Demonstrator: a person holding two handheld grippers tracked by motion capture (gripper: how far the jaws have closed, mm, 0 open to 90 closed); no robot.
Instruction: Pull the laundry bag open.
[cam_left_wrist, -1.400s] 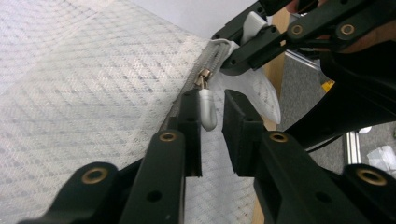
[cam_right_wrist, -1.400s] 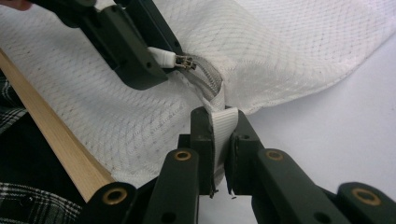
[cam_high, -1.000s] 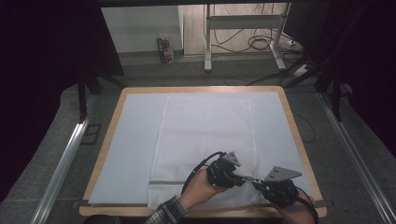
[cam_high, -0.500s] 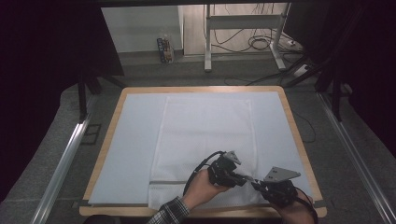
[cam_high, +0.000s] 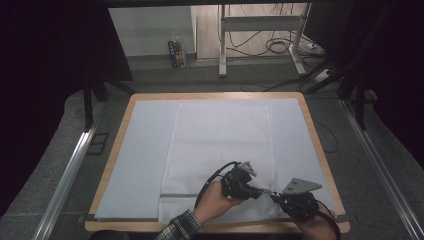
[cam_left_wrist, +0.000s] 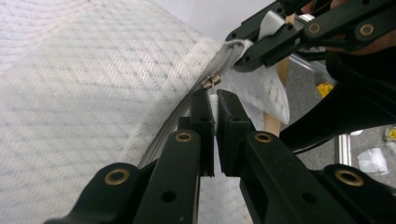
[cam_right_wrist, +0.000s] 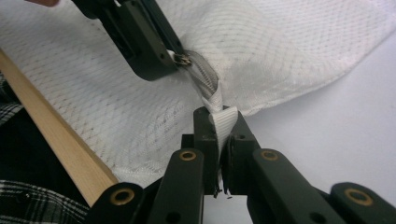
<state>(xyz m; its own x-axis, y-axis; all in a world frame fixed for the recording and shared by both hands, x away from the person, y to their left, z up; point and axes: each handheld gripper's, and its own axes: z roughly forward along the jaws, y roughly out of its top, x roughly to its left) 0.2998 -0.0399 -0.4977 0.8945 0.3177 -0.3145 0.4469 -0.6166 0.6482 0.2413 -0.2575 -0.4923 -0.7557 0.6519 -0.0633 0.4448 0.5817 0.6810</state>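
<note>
A white mesh laundry bag (cam_high: 220, 150) lies flat on the pale blue mat (cam_high: 140, 160) that covers the wood-rimmed tabletop (cam_high: 320, 150), running from the upper middle of the high view down to the lower edge. Whether anything is inside the bag cannot be told; it lies flat, and its mesh shows no shape beneath it. A grey zipper (cam_high: 185, 194) crosses the bag near its lower end.

Both grippers meet at the lower right of the high view, at the zipper's right end. The left gripper (cam_high: 256, 191) comes in from the lower middle, held by a hand with a plaid sleeve (cam_high: 179, 229). In the left gripper view its fingers (cam_left_wrist: 201, 112) are pressed nearly together on a white tab just below the small metal zipper slider (cam_left_wrist: 211, 82), in the middle of the frame. The right gripper (cam_high: 276, 197) sits just beside it, to the right. In the right gripper view its fingers (cam_right_wrist: 204, 126) pinch a white webbing loop (cam_right_wrist: 223, 119) sewn at the end of the zipper, at the bag's corner in the centre of the frame, with the left gripper's dark fingers at the slider in the upper left.
</note>
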